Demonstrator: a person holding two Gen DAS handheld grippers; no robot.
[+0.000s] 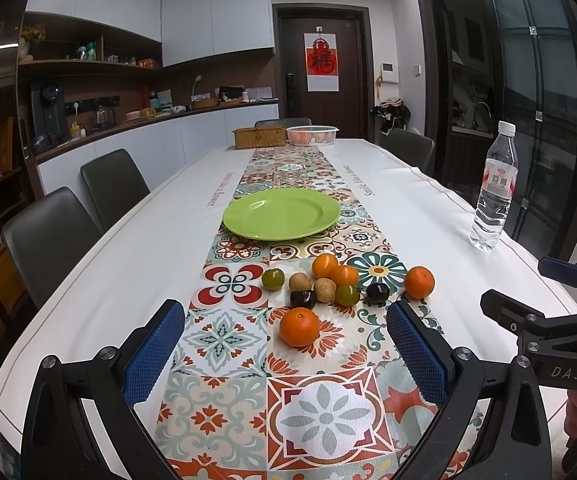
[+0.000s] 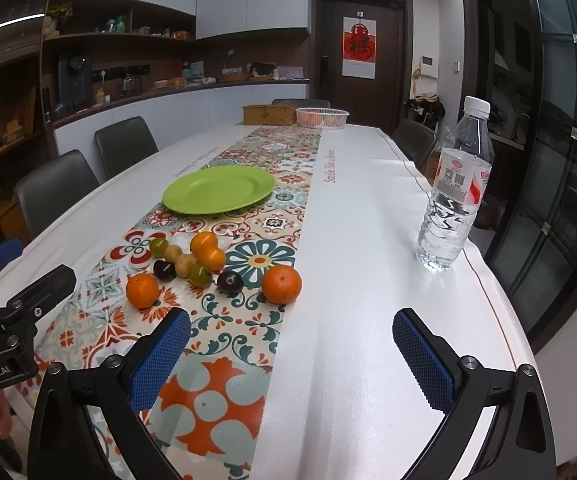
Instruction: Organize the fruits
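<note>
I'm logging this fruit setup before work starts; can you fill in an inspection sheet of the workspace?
Surface: long table with a white cloth and a patterned runner down the middle.
Job's things: green plate, bare; ten small fruits loose on the runner, nearest orange apart from the cluster.
Clutter: water bottle upright near the right edge; wicker box and plastic basket at the far end.
Grippers: left gripper open, empty; right gripper open, empty.
Cables: nothing seen.
Surroundings: chairs, counter, door.
</note>
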